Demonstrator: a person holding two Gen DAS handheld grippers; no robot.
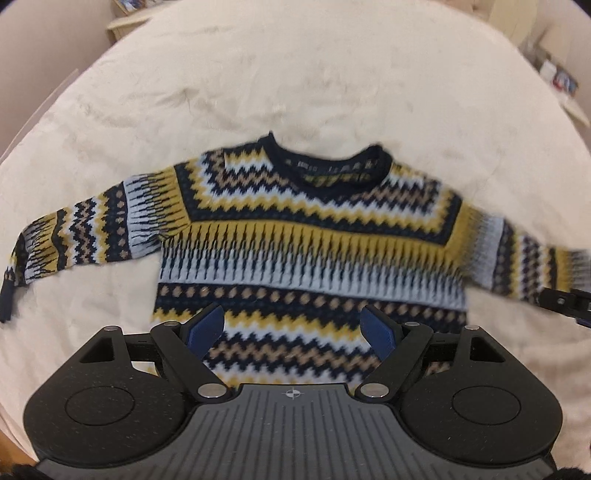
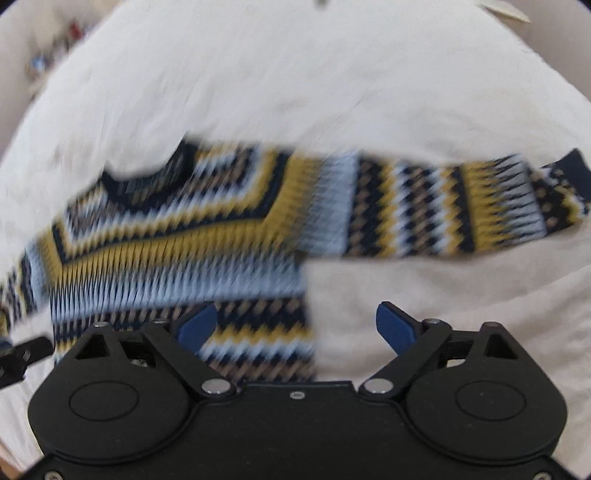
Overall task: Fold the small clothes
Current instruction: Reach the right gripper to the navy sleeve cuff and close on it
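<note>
A small knitted sweater (image 1: 310, 236) with navy, yellow, white and tan zigzag bands lies flat on a cream blanket (image 1: 295, 81), collar away from me, both sleeves spread sideways. My left gripper (image 1: 291, 325) is open and empty above the sweater's lower hem. In the right wrist view the sweater (image 2: 177, 236) is blurred; its right sleeve (image 2: 461, 206) stretches out to the right. My right gripper (image 2: 295, 321) is open and empty over the sweater's lower right corner. The right gripper also shows at the left wrist view's right edge (image 1: 565, 302).
The cream blanket (image 2: 295, 74) covers the whole surface. A wooden shelf (image 1: 122, 22) stands at the far left and cluttered items (image 1: 561, 81) at the far right. The left gripper's tip shows at the right wrist view's left edge (image 2: 22, 354).
</note>
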